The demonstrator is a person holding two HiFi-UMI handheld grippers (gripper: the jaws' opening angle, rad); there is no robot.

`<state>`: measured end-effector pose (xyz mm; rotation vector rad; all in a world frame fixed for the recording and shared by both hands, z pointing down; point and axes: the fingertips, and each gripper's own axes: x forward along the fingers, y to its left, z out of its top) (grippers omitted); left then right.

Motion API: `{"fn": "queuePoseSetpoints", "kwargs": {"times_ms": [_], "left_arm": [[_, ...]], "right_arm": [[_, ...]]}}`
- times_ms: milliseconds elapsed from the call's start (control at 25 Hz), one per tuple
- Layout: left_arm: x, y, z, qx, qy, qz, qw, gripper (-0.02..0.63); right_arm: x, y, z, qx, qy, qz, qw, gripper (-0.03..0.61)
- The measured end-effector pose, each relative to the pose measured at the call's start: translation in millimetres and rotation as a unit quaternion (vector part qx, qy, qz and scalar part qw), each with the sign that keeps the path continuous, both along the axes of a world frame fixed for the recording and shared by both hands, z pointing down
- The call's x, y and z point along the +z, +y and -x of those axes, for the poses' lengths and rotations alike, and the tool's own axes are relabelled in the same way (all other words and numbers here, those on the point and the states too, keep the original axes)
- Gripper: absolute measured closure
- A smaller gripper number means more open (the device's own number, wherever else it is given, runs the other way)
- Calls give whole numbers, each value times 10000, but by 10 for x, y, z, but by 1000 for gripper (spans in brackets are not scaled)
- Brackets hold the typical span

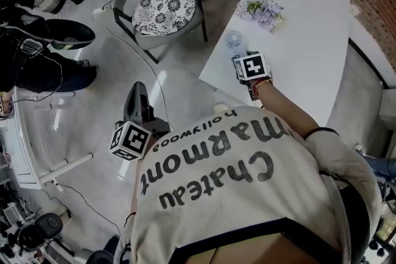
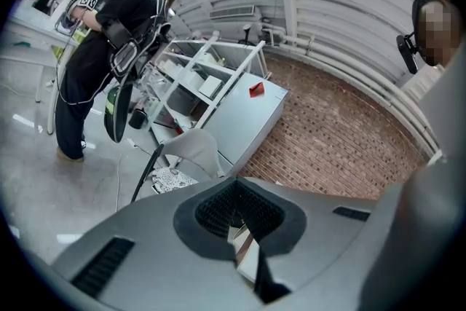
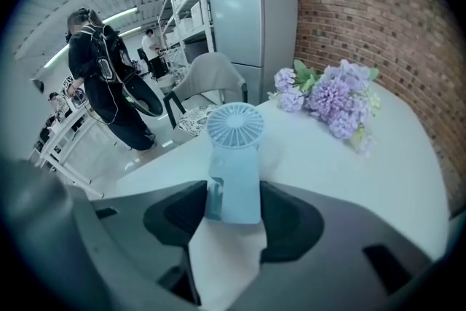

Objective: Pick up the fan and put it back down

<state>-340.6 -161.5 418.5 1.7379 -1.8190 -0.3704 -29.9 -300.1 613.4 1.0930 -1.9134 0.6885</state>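
Observation:
A pale blue hand-held fan (image 3: 233,156) with a round grille head stands between the jaws of my right gripper (image 3: 233,206), and both dark pads press on the sides of its handle. In the head view the fan (image 1: 234,39) is near the left edge of the white table (image 1: 309,40), just ahead of the right gripper (image 1: 241,55). Whether its base touches the table I cannot tell. My left gripper (image 1: 137,89) hangs over the floor left of the table, its jaws together with nothing in them; in its own view the left gripper (image 2: 237,213) looks out at the room.
A bunch of purple flowers (image 1: 263,9) lies on the table beyond the fan. A grey chair (image 1: 162,9) with a patterned cushion stands on the floor to the left. A person in black (image 3: 109,98) stands further off, near white shelving and a fridge (image 3: 251,18).

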Motion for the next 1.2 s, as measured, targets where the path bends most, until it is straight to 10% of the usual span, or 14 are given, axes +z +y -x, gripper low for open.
{"fn": "queuePoseSetpoints", "kwargs": {"times_ms": [960,1200], "left_arm": [[-68,501,-128,766,15,-150,9970,612],[-49,673,-280,1092,65,-202,9938,612]], "right_arm": [[-46,955,-136,717,-223,-36,9972,298],[-221,1370,-118,1363,-932,51,9863,346]]}}
